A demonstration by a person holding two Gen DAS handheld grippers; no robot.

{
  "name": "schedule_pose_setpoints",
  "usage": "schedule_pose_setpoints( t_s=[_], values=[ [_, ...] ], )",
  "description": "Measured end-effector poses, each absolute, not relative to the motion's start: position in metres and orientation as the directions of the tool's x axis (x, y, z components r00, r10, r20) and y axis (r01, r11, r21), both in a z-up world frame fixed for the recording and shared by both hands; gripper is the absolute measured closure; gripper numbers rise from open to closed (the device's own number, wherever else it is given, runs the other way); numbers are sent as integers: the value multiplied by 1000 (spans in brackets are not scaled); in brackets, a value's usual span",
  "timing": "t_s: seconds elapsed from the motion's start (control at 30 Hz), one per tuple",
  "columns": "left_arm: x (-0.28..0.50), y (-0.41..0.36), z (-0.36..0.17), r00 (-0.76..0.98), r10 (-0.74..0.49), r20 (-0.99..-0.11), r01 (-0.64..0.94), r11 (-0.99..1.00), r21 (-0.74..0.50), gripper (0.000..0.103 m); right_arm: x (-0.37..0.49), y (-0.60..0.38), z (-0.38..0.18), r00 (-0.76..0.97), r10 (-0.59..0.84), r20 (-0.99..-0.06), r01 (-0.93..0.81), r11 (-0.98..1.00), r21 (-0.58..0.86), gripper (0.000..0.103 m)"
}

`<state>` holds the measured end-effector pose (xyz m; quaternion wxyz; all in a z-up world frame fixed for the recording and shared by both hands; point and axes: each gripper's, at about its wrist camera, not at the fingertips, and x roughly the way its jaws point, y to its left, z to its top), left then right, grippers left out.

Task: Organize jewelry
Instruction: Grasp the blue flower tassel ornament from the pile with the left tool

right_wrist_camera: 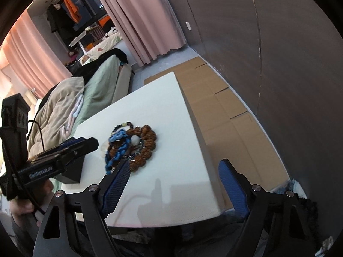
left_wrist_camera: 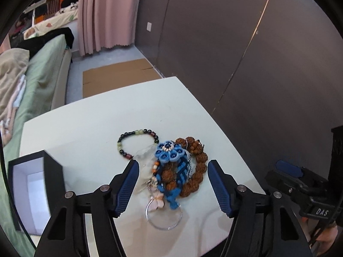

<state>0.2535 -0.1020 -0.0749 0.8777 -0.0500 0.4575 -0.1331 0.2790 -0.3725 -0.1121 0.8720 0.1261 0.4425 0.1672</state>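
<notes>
Blue-padded left tongs (left_wrist_camera: 171,184) I hold part-open, straddling the jewelry pile (left_wrist_camera: 171,167) untouched; right tongs (right_wrist_camera: 173,184) wide, empty.

"GenROBOT.AI" stands on the left tool (right_wrist_camera: 85,147); "DAS" on the right tool (left_wrist_camera: 288,171).

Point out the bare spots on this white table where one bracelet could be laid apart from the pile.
Free: the far stretch of the white table beyond the dark beaded bracelet, and the near right part between the brown bead strand and the table's edge. Crowded: the tangled middle, and the left side by the open black box.
</notes>
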Motion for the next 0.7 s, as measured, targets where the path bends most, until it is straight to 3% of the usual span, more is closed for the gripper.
schedule_pose_setpoints(
  t_s=[0.33,0.4,0.5,0.7],
  values=[
    [290,-112,-98,483,-253,-838,154,967,-203,40,289,-377,-125,532,407,-742,-156,909,387,20],
    [296,-114,-104,469,-247,-848,148,968,-200,45,290,-379,-125,531,407,-743,-156,909,387,20],
    [301,-117,-115,433,-237,-870,151,970,-189,63,290,-379,-124,530,406,-744,-154,909,387,20],
    [289,-106,-105,448,-285,-847,132,958,-253,70,286,-377,-122,529,410,-743,-155,908,390,20]
  ],
)
